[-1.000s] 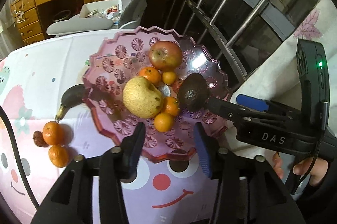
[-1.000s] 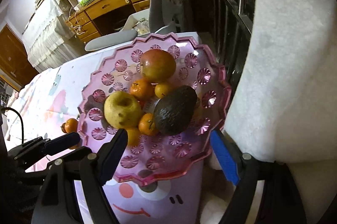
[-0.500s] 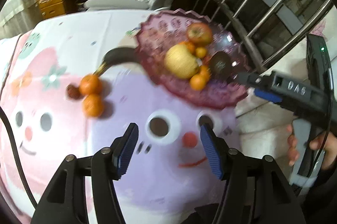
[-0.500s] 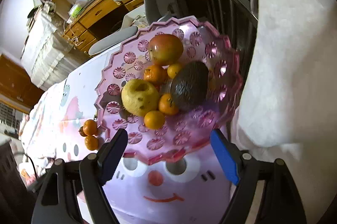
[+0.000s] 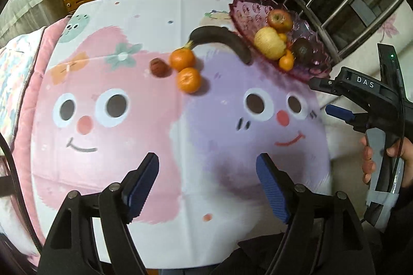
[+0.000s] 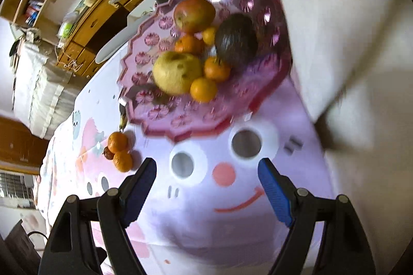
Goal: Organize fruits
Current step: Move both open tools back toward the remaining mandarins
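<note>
both grippers — left [image 5: 207, 180], right [image 6: 207, 184] — spread wide, empty, back from the fruit plate [image 6: 268, 91]

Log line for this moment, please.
left gripper open, empty | right gripper open, empty | avocado in pink dish | banana, two tangerines outside

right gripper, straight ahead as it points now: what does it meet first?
Probably the near rim of the pink fruit dish. The right gripper is open, with only bare tablecloth between its fingers and the dish. Its height above the cloth is unclear, so it could pass over the rim.
</note>
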A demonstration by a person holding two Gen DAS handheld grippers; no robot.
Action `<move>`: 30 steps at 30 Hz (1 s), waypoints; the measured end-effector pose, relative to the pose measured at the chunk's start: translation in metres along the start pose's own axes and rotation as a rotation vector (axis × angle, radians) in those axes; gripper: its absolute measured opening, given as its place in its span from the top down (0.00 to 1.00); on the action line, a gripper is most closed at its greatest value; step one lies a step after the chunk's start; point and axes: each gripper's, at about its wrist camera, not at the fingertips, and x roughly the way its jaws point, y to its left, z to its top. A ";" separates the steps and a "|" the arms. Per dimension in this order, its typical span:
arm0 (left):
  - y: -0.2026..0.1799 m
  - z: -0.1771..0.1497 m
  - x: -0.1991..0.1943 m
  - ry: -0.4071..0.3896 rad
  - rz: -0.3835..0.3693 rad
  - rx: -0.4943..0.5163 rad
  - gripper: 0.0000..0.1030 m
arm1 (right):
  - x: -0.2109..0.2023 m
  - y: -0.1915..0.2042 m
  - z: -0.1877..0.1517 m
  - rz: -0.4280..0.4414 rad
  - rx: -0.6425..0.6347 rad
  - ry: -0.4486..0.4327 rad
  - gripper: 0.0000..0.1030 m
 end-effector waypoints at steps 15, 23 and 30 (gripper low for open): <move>0.092 -0.009 -0.035 0.017 -0.004 0.221 0.22 | 0.019 0.069 -0.101 -0.037 0.111 -0.047 0.21; 0.109 0.021 -0.051 0.000 -0.014 0.312 0.19 | 0.022 0.104 -0.126 -0.071 0.029 -0.074 0.21; 0.102 0.065 -0.050 -0.014 -0.051 0.321 0.16 | 0.022 0.135 -0.126 -0.104 -0.190 -0.139 0.21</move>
